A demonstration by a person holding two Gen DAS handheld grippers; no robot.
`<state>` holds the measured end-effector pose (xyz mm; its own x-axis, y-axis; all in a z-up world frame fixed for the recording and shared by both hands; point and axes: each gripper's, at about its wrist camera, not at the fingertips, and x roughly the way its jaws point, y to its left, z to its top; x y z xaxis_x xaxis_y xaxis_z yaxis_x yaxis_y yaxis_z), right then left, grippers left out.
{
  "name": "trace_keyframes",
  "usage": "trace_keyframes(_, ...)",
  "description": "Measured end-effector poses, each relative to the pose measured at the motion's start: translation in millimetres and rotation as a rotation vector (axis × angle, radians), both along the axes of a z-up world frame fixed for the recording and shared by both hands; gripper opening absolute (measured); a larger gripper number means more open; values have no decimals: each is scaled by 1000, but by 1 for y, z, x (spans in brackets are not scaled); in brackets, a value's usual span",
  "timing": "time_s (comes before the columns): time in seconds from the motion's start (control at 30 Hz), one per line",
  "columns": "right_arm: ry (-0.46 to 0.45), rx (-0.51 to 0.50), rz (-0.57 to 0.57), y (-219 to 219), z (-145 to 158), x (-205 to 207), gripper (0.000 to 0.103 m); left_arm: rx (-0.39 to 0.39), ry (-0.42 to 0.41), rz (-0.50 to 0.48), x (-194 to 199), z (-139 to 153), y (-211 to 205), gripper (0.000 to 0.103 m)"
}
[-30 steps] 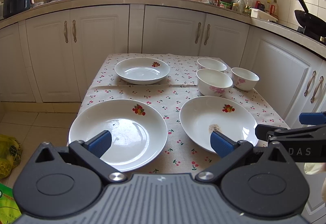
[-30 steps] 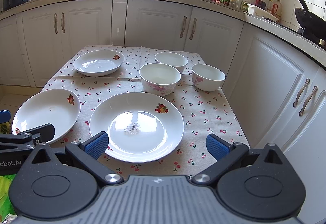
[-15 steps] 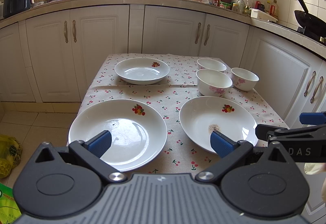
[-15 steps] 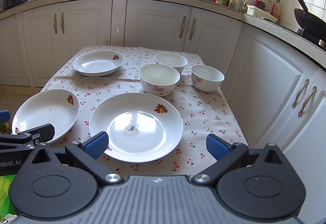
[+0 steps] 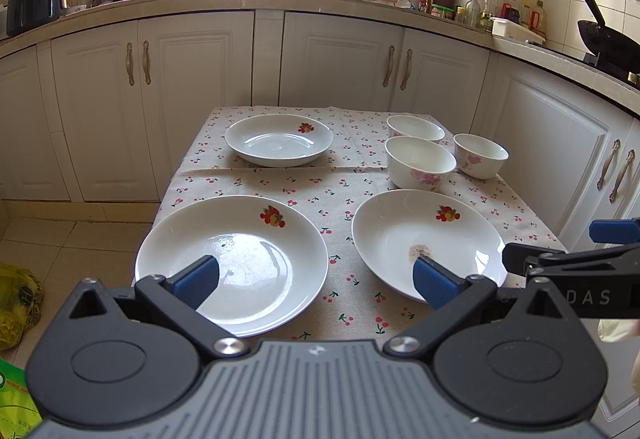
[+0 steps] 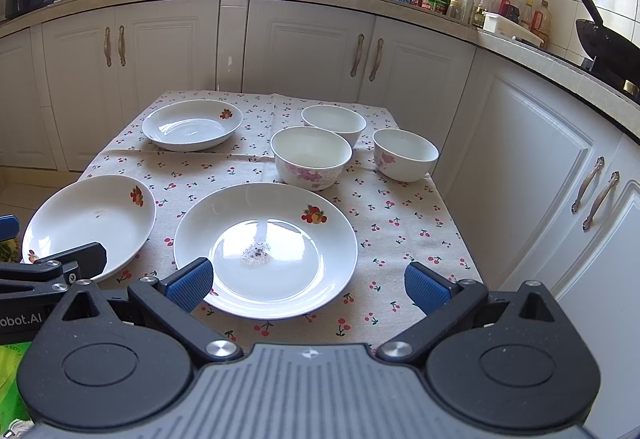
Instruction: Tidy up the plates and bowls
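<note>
Three white plates with fruit prints lie on the cherry-print tablecloth: a near left plate, a near right plate and a far plate. Three white bowls with pink flowers stand at the far right: a middle bowl, a back bowl and a right bowl. My left gripper is open and empty above the table's near edge, between the two near plates. My right gripper is open and empty just before the near right plate.
White kitchen cabinets stand behind and to the right of the table. The counter holds bottles, a knife block and a black wok. A yellow bag lies on the tiled floor at the left.
The right gripper has edged slightly forward and to the right. The left gripper has barely moved. Both stay open.
</note>
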<state>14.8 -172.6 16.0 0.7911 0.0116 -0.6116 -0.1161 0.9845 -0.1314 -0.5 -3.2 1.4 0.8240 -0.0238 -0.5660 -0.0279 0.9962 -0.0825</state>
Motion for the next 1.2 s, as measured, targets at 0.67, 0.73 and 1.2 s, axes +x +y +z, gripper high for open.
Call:
trace_keyframes(0.67, -3, -5, 2, -1, -1, 1, 103, 2, -3, -1, 0, 2, 2, 102)
trace_keyframes(0.73, -3, -7, 2, 0, -1, 0, 103, 0, -4, -3, 1, 2, 3, 102)
trace_keyframes(1.2, -12, -38, 47, 8, 0, 8, 103, 14, -17, -24, 4, 0, 6, 102)
